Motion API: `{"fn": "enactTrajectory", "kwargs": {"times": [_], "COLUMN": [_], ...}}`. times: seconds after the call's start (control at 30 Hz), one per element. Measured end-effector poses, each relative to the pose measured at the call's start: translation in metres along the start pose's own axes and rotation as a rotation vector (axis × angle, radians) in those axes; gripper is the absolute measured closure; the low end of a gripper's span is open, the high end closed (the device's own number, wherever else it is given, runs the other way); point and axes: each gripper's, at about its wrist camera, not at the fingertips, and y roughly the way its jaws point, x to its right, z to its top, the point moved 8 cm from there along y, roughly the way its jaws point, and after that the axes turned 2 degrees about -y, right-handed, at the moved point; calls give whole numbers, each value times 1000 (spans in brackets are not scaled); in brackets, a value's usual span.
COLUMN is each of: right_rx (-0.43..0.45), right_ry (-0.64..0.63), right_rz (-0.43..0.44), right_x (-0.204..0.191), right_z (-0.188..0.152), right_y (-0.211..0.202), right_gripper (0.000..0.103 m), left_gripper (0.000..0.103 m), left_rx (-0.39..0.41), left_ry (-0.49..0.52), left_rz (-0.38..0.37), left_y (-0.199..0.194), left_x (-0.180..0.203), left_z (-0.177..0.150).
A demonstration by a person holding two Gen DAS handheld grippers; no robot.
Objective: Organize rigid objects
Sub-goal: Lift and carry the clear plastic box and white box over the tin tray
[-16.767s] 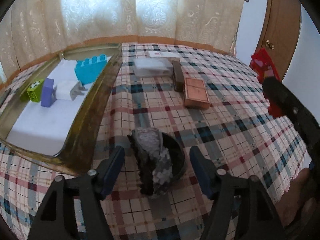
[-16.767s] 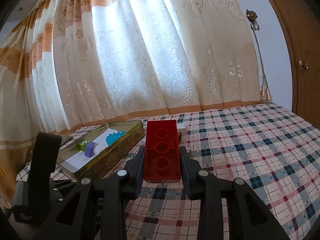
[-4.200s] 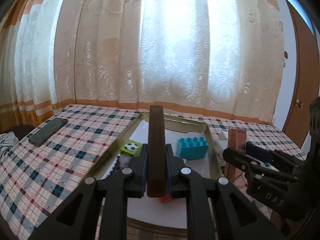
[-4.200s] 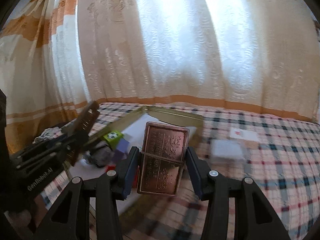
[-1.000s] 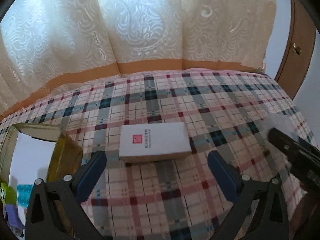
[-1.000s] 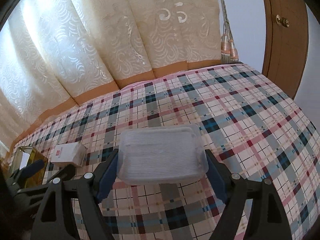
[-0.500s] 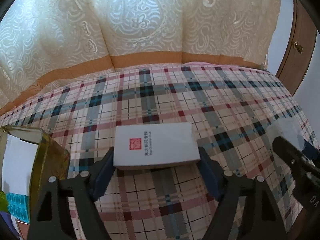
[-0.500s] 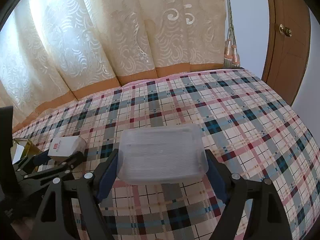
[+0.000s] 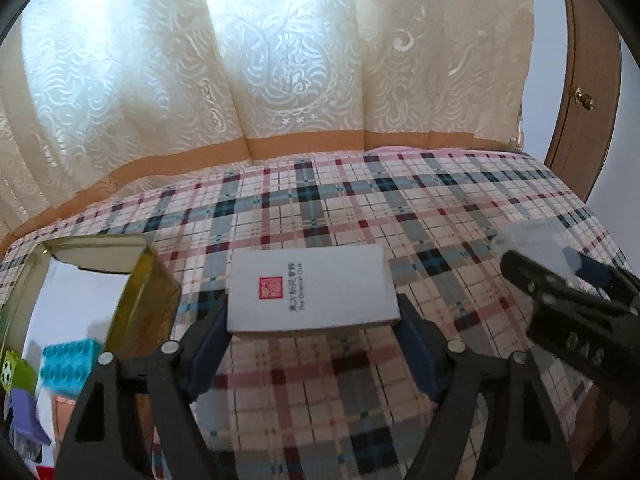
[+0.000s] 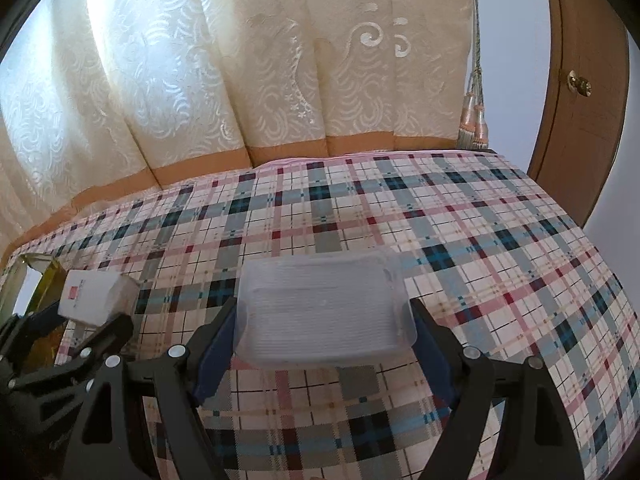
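Left tongs [image 9: 313,322]: closed on the short ends of the white box [image 9: 310,289], both blue pads pressed against it; the box lies flat between them, red seal and print facing up.
Right tongs [image 10: 322,334]: closed on the clear plastic case [image 10: 324,312], a pad against each short end; the case is held flat, its ribbed lid up.
Landmark: gold tray [image 9: 140,300], standing on the plaid-covered worktop [image 9: 400,208].
White box: just to the right of the gold tray's far corner, above the plaid cloth.
Clear plastic case: well to the right of the gold tray, beyond the white box.
In the gold tray: a blue brick [image 9: 70,364] and a green block [image 9: 14,372] on its white liner.
Behind the worktop: cream curtain [image 9: 280,60]; wooden door [image 9: 584,88] far right of the tray.
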Motion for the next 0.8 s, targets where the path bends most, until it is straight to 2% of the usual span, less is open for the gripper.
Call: {"fn": "enactTrajectory", "kwargs": {"times": [0.27,0.53,0.8], "right_rx": [69,173,212], "right_ry": [3,-6,-24], "right_rz": [5,-5,-15], "right_x": [-11,-23,-29], "right_z": [0,-5,-13], "right_y": [-17,-49,-67], "right_gripper": [21,21,21], "left_gripper": [25,25,25], "left_rx": [78,151,172], "left_ry": [9,-7,-23], "left_rz": [5,6,3], "left_y": [-33,-64,-83], "left_x": [-7,-20,-25], "left_z": [-13,-26,-37]}}
